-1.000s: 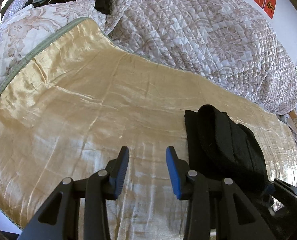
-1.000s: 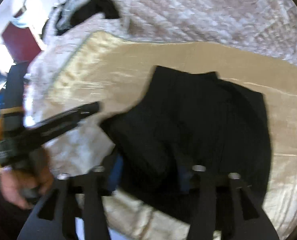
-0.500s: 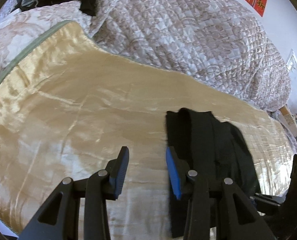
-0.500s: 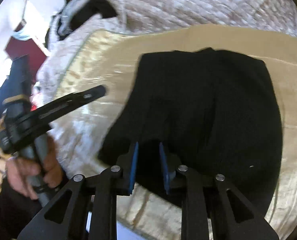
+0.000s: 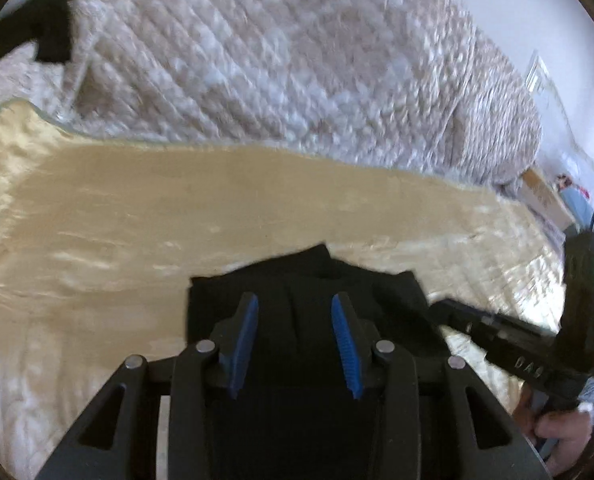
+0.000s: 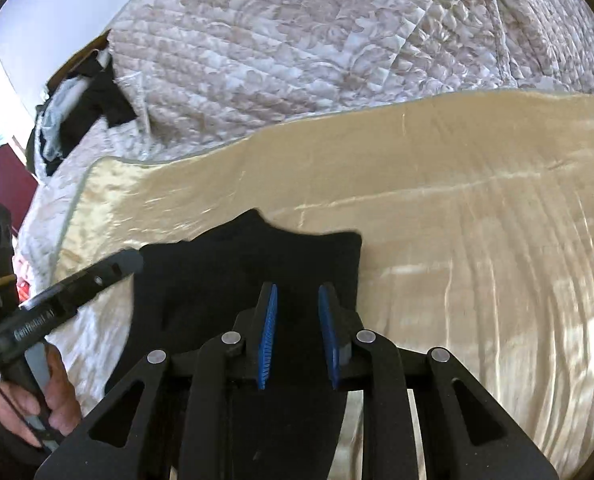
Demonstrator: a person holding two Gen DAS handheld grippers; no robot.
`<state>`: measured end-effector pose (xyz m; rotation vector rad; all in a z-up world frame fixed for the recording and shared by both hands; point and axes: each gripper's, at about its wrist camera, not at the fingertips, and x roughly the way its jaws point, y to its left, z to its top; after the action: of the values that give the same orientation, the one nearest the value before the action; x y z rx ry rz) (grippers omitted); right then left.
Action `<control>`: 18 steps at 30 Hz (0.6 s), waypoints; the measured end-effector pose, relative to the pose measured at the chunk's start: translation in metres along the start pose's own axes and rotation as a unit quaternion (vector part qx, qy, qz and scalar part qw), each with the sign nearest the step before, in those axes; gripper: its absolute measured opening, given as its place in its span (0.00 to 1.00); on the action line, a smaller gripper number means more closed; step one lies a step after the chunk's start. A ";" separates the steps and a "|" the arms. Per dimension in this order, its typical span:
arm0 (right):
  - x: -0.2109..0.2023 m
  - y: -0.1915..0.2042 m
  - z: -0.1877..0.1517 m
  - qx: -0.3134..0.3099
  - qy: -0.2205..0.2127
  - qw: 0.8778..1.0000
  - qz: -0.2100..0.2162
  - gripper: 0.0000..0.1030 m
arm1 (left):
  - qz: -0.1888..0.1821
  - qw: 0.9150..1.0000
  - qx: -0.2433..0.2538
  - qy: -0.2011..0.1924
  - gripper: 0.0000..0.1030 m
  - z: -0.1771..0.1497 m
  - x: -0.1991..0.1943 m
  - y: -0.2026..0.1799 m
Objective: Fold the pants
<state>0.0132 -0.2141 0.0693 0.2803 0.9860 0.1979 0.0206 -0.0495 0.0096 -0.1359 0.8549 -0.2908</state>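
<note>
One pair of black pants (image 6: 233, 280) is lying folded on a gold sheet (image 6: 457, 220), close to the sheet's near edge, and both grippers are hanging over it. The left gripper (image 5: 295, 336) is pointing down over the near part of the pants with its two blue pads (image 5: 243, 340) standing apart; black cloth is showing between them, but the left view is blurred, so whether the pads are touching it is hard to say. The right gripper (image 6: 297, 330) is sitting over the right part of the pants with its two pads (image 6: 269, 332) drawn closer together, a narrow gap remaining, and I cannot tell whether they are pinching any cloth. Two hands are showing, one per view: the left hand (image 6: 25, 400) and the right hand (image 5: 557, 428), each wrapping a gripper handle. One quilt (image 6: 297, 48) is bunching up behind the sheet, and one heap of dark and pale clothes (image 6: 77, 112) is lying at the far left.
</note>
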 end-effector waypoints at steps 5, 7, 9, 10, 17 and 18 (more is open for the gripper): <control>0.034 -0.016 0.000 -0.003 0.002 1.000 -0.023 0.17 | 0.036 0.999 0.005 -0.001 0.40 -0.020 0.017 0.009; 0.033 -0.020 -0.001 0.007 -0.005 1.000 -0.016 0.17 | 0.040 0.999 0.011 -0.008 0.40 -0.022 0.016 0.008; 0.032 -0.019 -0.002 0.002 -0.007 1.000 -0.018 0.17 | 0.034 0.999 0.002 -0.012 0.41 -0.023 0.014 0.011; 0.030 -0.019 -0.002 0.002 -0.010 1.000 -0.016 0.17 | 0.028 1.000 -0.004 -0.012 0.41 -0.022 0.013 0.013; 0.001 -0.012 -0.009 -0.010 -0.022 1.000 -0.019 0.19 | 0.014 1.000 -0.017 -0.014 0.42 -0.018 0.001 0.018; -0.004 -0.009 -0.012 -0.015 -0.023 0.999 -0.017 0.19 | 0.018 1.000 -0.014 -0.012 0.42 -0.021 -0.003 0.017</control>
<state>0.0010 -0.2217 0.0634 0.2395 0.9416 0.1743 0.0062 -0.0326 -0.0053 -0.1497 0.8364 -0.2422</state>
